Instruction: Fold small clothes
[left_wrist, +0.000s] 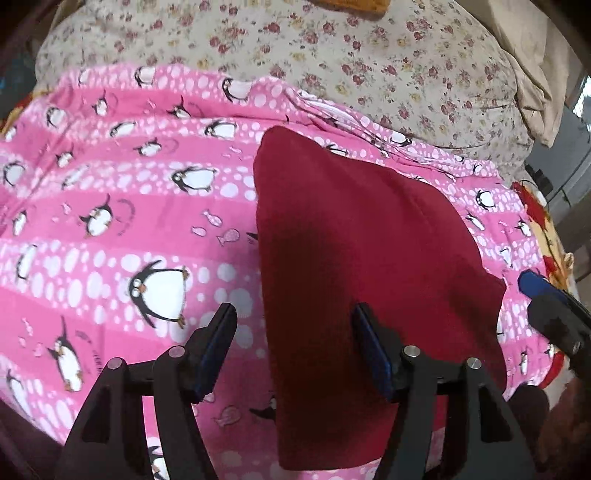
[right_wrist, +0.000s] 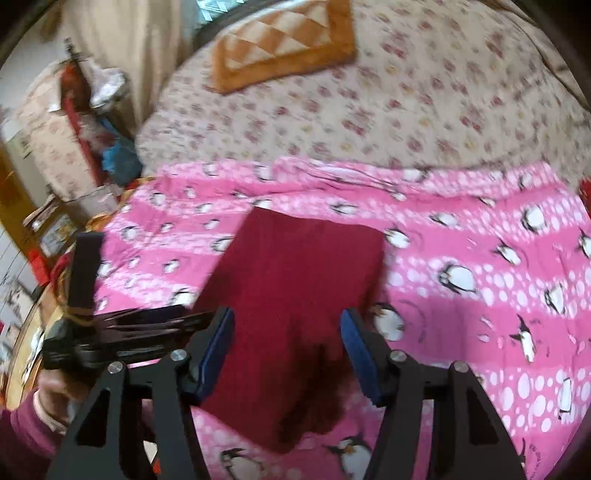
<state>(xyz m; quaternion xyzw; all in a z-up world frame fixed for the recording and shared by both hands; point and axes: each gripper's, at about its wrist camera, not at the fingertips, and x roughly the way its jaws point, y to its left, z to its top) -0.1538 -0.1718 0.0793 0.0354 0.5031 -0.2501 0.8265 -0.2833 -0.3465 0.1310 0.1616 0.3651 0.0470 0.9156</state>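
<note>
A dark red garment (left_wrist: 354, 266) lies folded flat on a pink penguin-print sheet (left_wrist: 110, 229). It also shows in the right wrist view (right_wrist: 295, 280) as a rough rectangle. My left gripper (left_wrist: 295, 350) is open and empty, hovering over the garment's near left edge. My right gripper (right_wrist: 288, 354) is open and empty above the garment's near end. The right gripper also shows at the right edge of the left wrist view (left_wrist: 546, 306), off the garment's right side. The left gripper shows at the left of the right wrist view (right_wrist: 88, 295), held in a hand.
The pink sheet (right_wrist: 480, 258) covers a bed with a floral cover (right_wrist: 406, 92) behind it. An orange patterned cushion (right_wrist: 284, 40) lies at the far side. Cluttered furniture (right_wrist: 74, 122) stands at the left of the bed.
</note>
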